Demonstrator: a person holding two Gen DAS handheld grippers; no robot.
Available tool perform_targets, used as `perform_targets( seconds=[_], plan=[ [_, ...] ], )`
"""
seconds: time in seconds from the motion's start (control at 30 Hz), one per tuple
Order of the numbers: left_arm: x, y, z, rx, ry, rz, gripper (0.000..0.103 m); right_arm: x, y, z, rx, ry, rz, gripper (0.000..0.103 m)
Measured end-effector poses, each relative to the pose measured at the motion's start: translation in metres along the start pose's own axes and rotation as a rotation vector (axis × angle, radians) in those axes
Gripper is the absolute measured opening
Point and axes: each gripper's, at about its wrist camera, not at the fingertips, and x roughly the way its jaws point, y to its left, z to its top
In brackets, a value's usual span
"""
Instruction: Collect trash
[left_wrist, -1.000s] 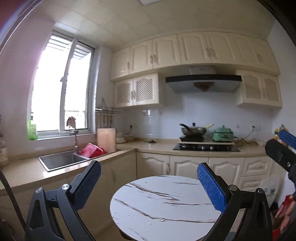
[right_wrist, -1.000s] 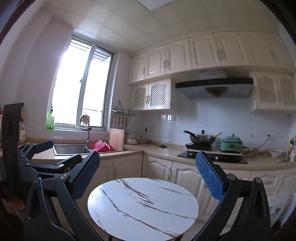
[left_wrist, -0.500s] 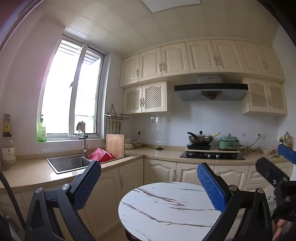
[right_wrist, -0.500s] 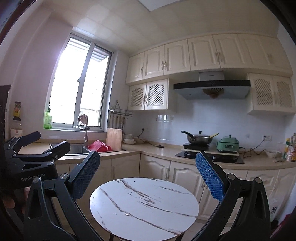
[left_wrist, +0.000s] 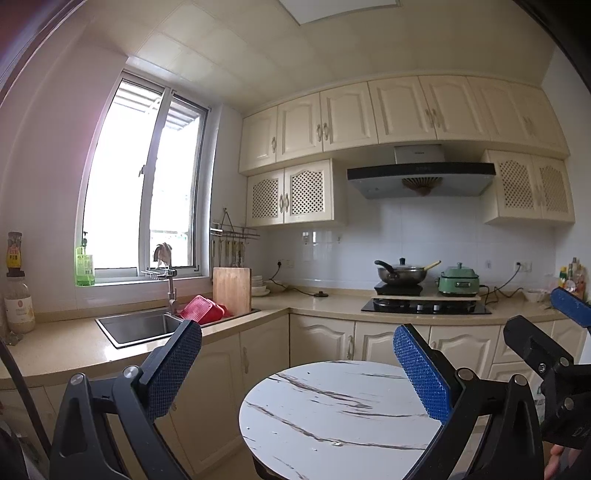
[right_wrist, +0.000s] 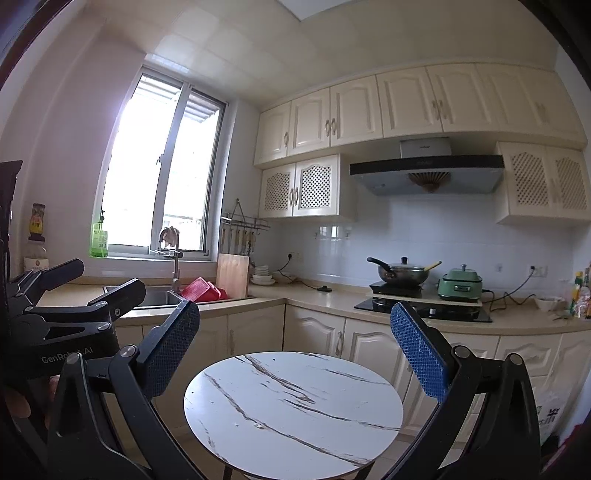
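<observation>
My left gripper (left_wrist: 295, 354) is open and empty, held above the near edge of a round white marble-pattern table (left_wrist: 332, 417). My right gripper (right_wrist: 293, 343) is open and empty too, over the same table (right_wrist: 291, 413). The right gripper also shows at the right edge of the left wrist view (left_wrist: 546, 332), and the left gripper at the left edge of the right wrist view (right_wrist: 74, 284). Only tiny specks (right_wrist: 260, 426) lie on the tabletop. No clear piece of trash shows in either view.
An L-shaped beige kitchen counter (left_wrist: 325, 304) runs behind the table, with a sink (left_wrist: 140, 326), a red basket (left_wrist: 203, 310), a wooden cutting board (left_wrist: 232, 290), a stove with a pan (left_wrist: 400, 275) and a green cooker (left_wrist: 460, 282). Bottles (left_wrist: 16, 295) stand at far left.
Both views have tilted upward and shifted; the table sits lower and more to the right in the left wrist view. Both grippers stay open and empty.
</observation>
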Motion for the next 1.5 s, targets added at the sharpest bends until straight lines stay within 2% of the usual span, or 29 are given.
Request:
perform_targets(
  seconds=[0.57,1.5],
  plan=[
    [0.015,-0.016,-0.009,0.016,-0.009,-0.007,0.102,0.001,0.001,0.0,0.0,0.011,0.006,0.103],
    [0.023,-0.015,-0.02,0.031,0.002,-0.024,0.102,0.001,0.001,-0.005,0.003,0.024,0.015,0.103]
  ],
)
